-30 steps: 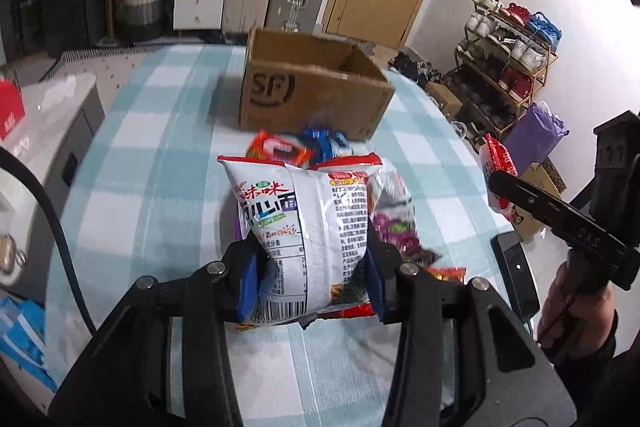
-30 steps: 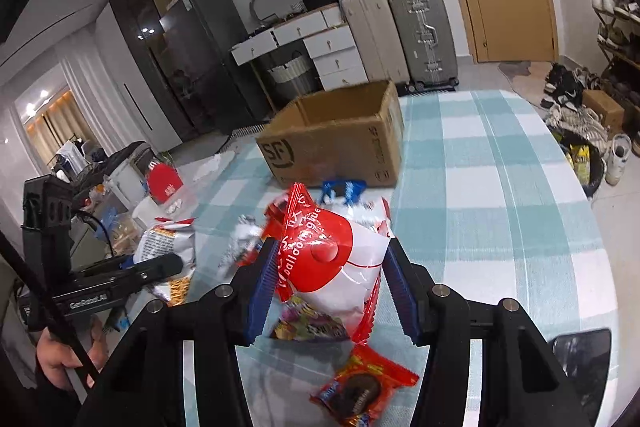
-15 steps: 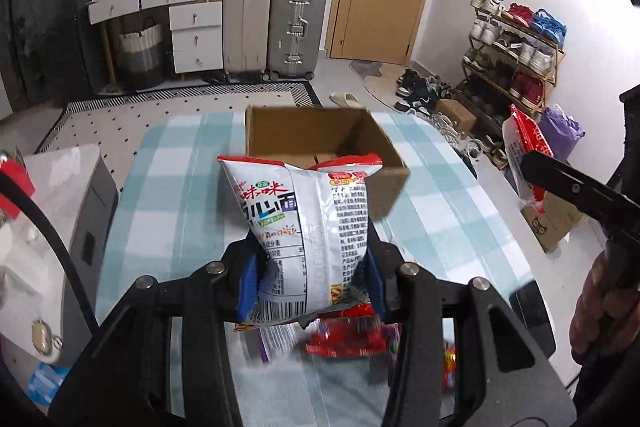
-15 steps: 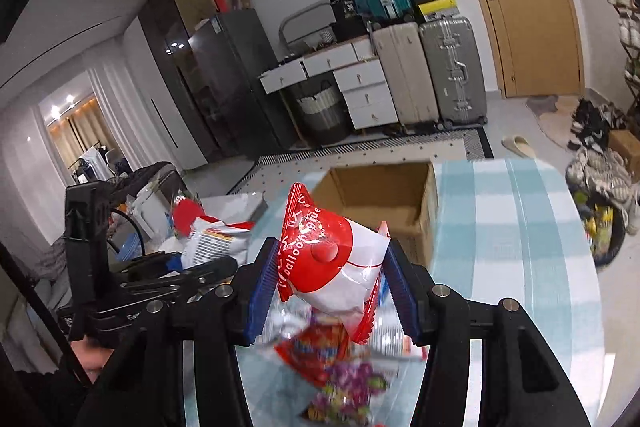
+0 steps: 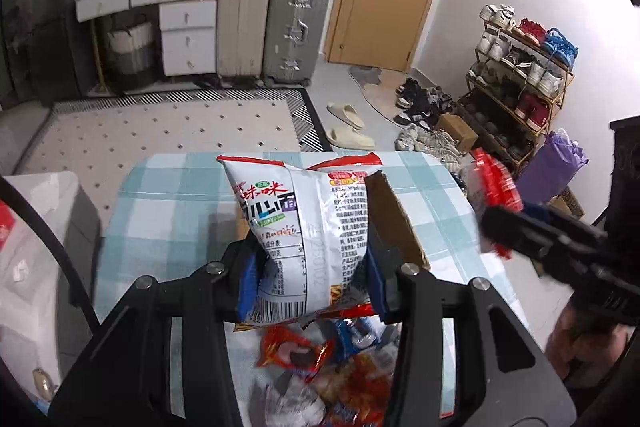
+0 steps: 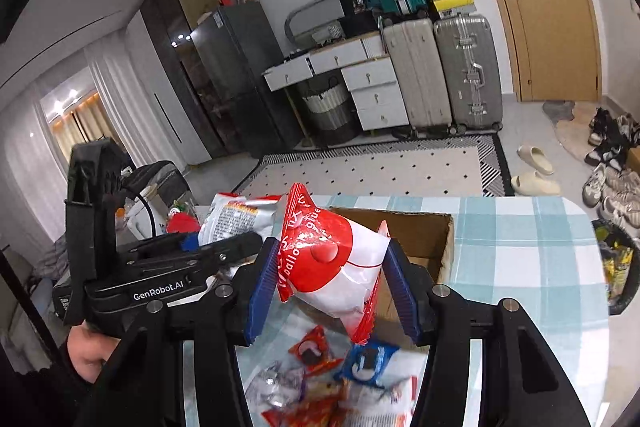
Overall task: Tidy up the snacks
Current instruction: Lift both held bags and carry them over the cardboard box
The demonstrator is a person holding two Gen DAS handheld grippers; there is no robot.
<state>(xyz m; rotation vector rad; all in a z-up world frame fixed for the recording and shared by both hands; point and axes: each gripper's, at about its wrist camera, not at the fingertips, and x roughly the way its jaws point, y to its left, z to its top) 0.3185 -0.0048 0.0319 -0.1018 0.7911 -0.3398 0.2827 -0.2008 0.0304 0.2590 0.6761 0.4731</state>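
The white printed noodle-snack bag [image 5: 308, 239] is clamped between the blue-padded fingers of the left gripper [image 5: 312, 283], raised over the open brown cardboard box [image 6: 420, 239]. The red-and-white glossy snack bag [image 6: 332, 271] is gripped by the right gripper [image 6: 332, 291], above the box's near edge. Loose snack packets [image 6: 320, 379] are piled on the checked tabletop [image 6: 520, 267] before the box.

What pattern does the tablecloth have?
The tablecloth has teal and white checks, clearest in the right wrist view.
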